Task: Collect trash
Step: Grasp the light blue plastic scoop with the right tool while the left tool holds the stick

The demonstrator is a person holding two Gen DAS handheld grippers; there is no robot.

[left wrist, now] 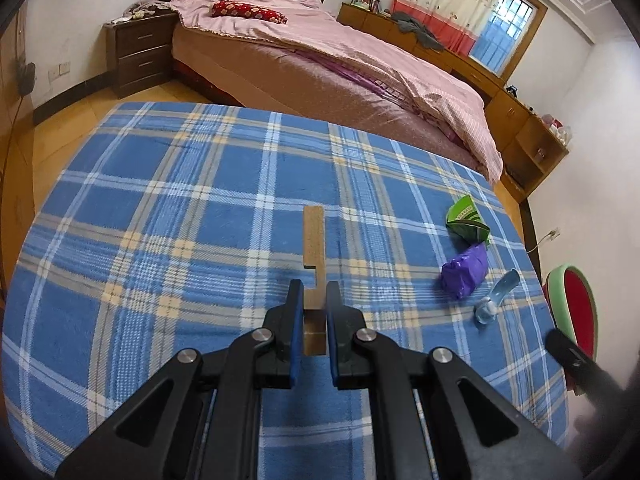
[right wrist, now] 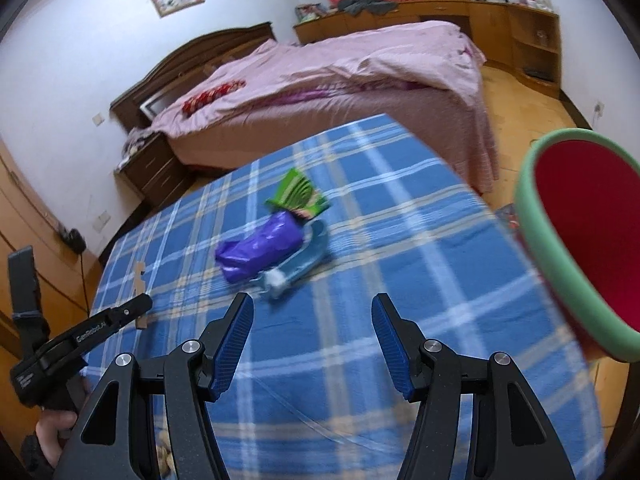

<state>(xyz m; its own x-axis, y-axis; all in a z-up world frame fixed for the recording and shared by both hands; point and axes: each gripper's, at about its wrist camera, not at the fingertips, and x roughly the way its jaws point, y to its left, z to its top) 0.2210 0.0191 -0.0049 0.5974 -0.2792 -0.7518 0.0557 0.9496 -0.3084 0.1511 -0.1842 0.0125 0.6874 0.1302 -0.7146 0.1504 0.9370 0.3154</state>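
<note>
The trash is grouped near the right edge of the table (left wrist: pixel 200 184): a green wrapper (left wrist: pixel 467 218), a purple packet (left wrist: pixel 466 268) touching it, and a clear plastic piece (left wrist: pixel 493 300), apparently a squashed bottle. A notched brown strip (left wrist: pixel 314 236) is clamped in the left gripper (left wrist: pixel 314 292); with so narrow a hold, it may twist or slip out. The right gripper (right wrist: pixel 312 308) is held open and empty short of the pile; the packed items may be scattered by a careless closure. A red bin (right wrist: pixel 588 236) with a green rim is seen beyond the right edge. The table is covered in blue plaid cloth; a bed (left wrist: pixel 320 52) stands behind.

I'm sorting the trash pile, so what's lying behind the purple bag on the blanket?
A green wrapper lies just behind the purple bag; its near edge is hidden by the bag.
</note>
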